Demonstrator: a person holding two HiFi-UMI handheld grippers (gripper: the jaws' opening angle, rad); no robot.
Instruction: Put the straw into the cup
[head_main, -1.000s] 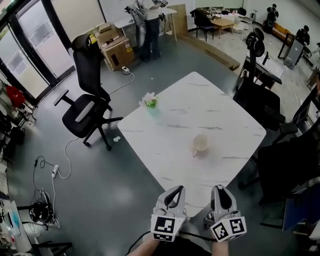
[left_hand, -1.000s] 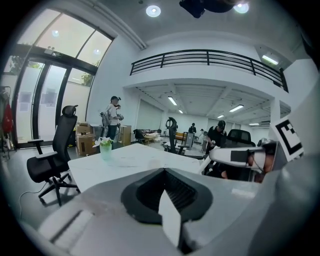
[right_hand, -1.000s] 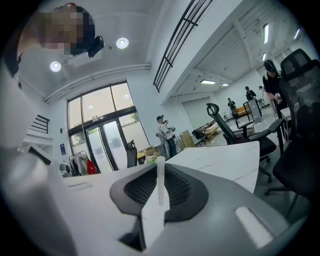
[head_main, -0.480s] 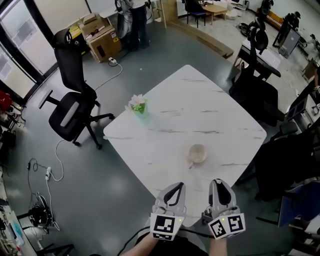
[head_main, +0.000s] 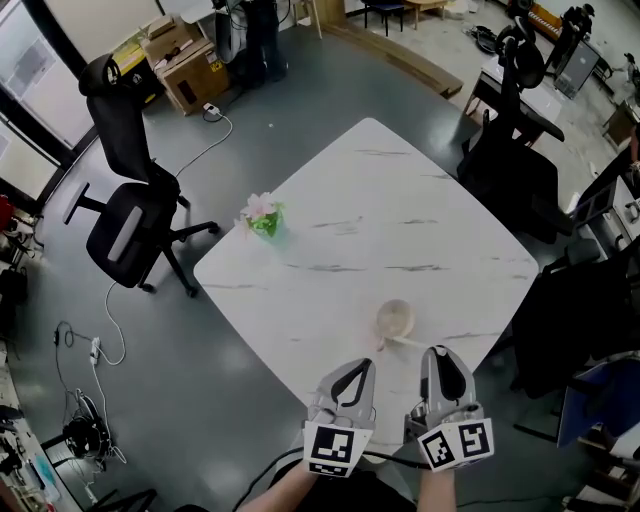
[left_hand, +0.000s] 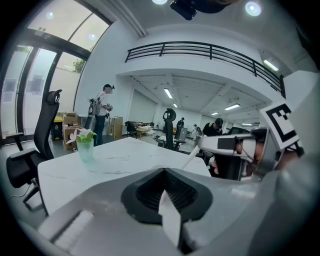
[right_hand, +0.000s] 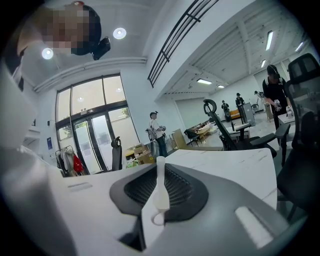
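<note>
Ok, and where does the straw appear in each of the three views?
Head view: straw low, right of centre, a thin line between cup and right gripper.
Left gripper view: straw right of centre, slanting up over the table.
Right gripper view: straw at centre, upright between the jaws.
Shared landmark: the white marble table.

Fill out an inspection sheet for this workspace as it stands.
Surface: white table with grey veining, no spills seen.
Job's things: cup upright near the near edge; straw not in it, held in the right gripper.
Clutter: green pot of flowers by the table's left edge.
Grippers: left gripper jaws together, nothing between them; right gripper jaws shut on the straw.
Cables: power strip with its cable on the floor at left; a plug by the cardboard boxes.
Surroundings: office chair, a person standing far off.
</note>
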